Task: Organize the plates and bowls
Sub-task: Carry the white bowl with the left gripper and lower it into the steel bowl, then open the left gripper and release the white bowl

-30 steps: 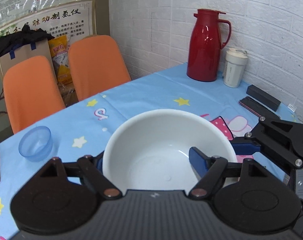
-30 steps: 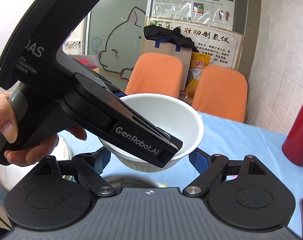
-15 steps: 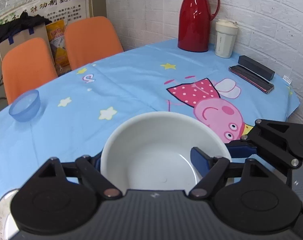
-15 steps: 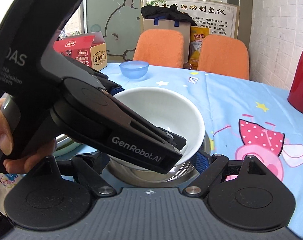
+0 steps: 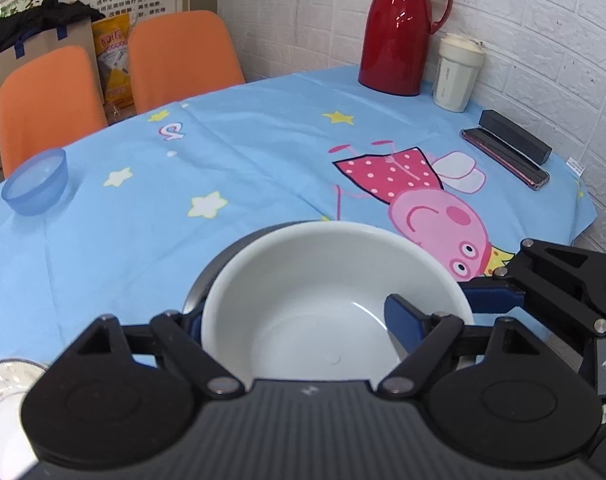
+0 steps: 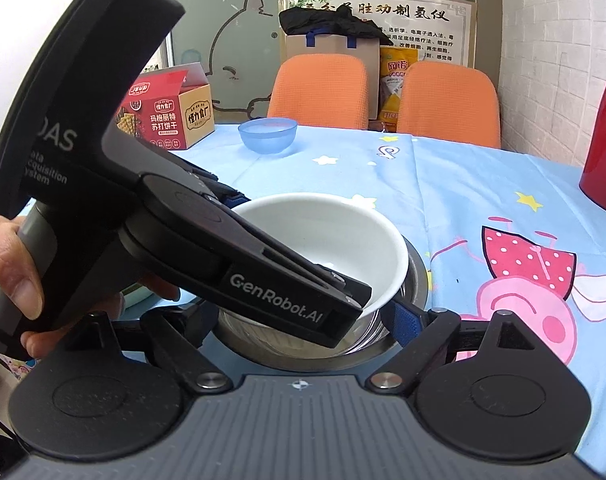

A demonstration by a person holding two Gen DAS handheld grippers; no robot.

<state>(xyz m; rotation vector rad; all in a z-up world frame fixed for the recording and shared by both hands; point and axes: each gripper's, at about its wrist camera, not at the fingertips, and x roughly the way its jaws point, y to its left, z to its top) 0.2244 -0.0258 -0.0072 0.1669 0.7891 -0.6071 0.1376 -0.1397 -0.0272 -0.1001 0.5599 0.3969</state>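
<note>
My left gripper (image 5: 299,320) is shut on the near rim of a white bowl (image 5: 323,280), one blue pad inside and one outside. The bowl (image 6: 335,232) sits tilted inside a steel bowl (image 6: 407,304) on the blue tablecloth. My right gripper (image 6: 303,320) is open, its blue pads either side of the steel bowl's near edge; the left gripper's body (image 6: 263,280) hides the gap. In the left wrist view the right gripper's fingers (image 5: 491,296) show at the right. A small blue bowl (image 5: 37,182) stands far left, also visible in the right wrist view (image 6: 267,135).
A red thermos (image 5: 399,28), a white cup (image 5: 457,74) and two dark flat cases (image 5: 511,152) stand by the brick wall. Two orange chairs (image 6: 379,96) are beyond the table. A red snack box (image 6: 171,112) stands at the left. A plate's rim (image 5: 7,372) shows near left.
The white bowl has come down from the air into the steel bowl on the table. Both gripper views have dropped toward the tabletop.
</note>
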